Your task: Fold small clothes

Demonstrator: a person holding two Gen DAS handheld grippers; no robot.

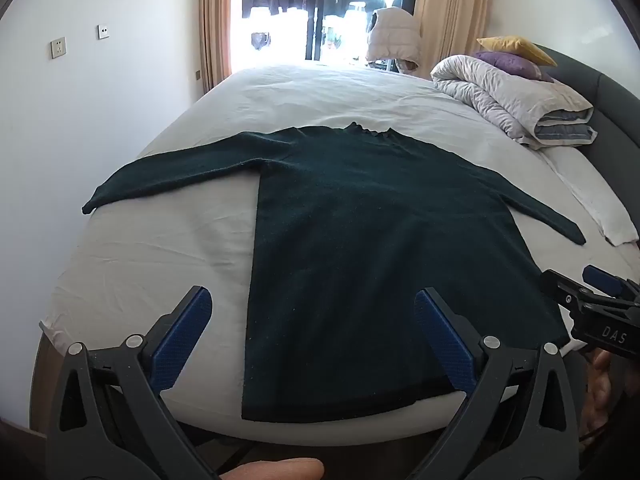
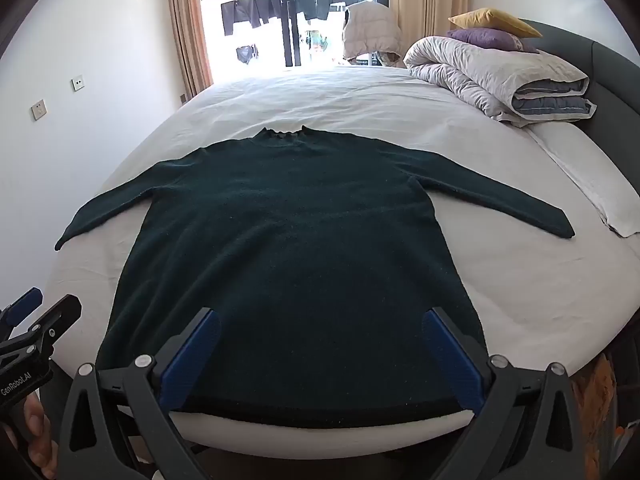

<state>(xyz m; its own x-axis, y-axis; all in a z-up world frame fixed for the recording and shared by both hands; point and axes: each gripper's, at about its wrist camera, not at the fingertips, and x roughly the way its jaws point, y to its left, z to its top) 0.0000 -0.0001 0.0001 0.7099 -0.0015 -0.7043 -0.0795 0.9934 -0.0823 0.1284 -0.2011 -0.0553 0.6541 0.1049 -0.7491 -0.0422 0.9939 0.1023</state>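
A dark green long-sleeved sweater point(image 1: 360, 240) lies flat on the white bed, collar far, hem at the near edge, both sleeves spread out to the sides. It also shows in the right wrist view point(image 2: 296, 248). My left gripper point(image 1: 312, 312) is open and empty, hovering over the hem near the sweater's left side. My right gripper point(image 2: 320, 332) is open and empty, hovering over the hem near its right side. The right gripper also shows at the right edge of the left wrist view point(image 1: 592, 300), and the left gripper at the left edge of the right wrist view point(image 2: 36, 320).
The white bed sheet point(image 1: 160, 248) reaches to a rounded near edge. A rolled duvet point(image 1: 508, 96) with purple and yellow pillows point(image 1: 516, 50) sits at the far right by the dark headboard point(image 1: 616, 112). A folded white cloth point(image 1: 600, 208) lies to the right. A wall stands at left.
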